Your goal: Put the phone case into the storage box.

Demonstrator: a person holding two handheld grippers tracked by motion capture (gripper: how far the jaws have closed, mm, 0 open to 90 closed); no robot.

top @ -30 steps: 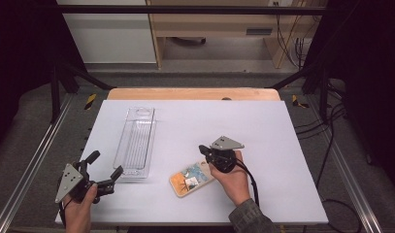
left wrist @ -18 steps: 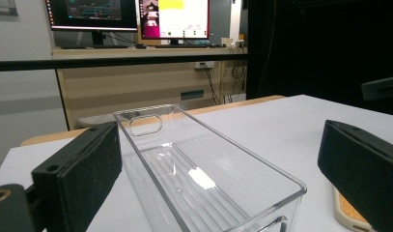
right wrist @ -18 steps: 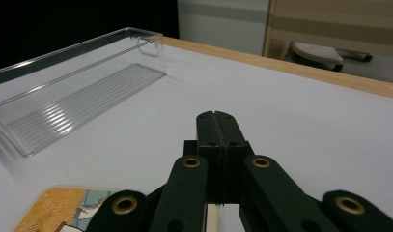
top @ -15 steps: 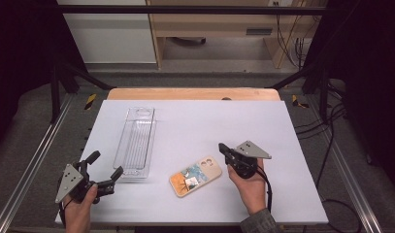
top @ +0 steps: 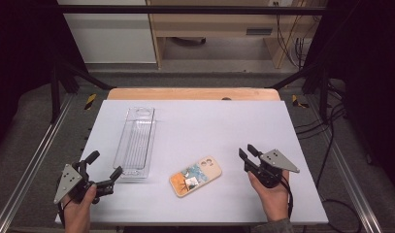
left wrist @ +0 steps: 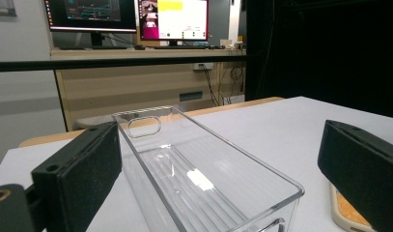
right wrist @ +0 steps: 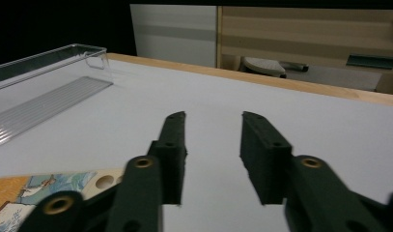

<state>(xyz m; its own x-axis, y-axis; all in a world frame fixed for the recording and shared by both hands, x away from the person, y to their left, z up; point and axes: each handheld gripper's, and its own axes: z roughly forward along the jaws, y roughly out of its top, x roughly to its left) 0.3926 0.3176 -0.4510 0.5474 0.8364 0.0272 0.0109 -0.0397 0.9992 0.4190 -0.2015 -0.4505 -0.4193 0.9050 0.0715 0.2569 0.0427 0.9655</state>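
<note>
A cream phone case (top: 195, 175) with an orange and blue picture lies flat near the table's front middle; its corner shows at the lower left (right wrist: 44, 191) in the right gripper view and at the lower right (left wrist: 346, 217) in the left gripper view. My right gripper (top: 245, 152) rests to the right of the case, apart from it. Its jaws have just been opening and nothing is between them (right wrist: 212, 145). My left gripper (top: 105, 164) stands wide open at the front left, at the near end of a clear plastic tray (top: 136, 141).
The clear tray (left wrist: 203, 179) is long, ribbed on the bottom, with a handle slot at its far end. A wooden strip (top: 192, 93) edges the table's far side. Metal rails (top: 30, 160) run along both sides. Monitors (left wrist: 172, 19) stand beyond.
My right gripper has moved to the right, away from the phone case, and its jaws have parted. The case lies where it was. The left gripper has not moved.
</note>
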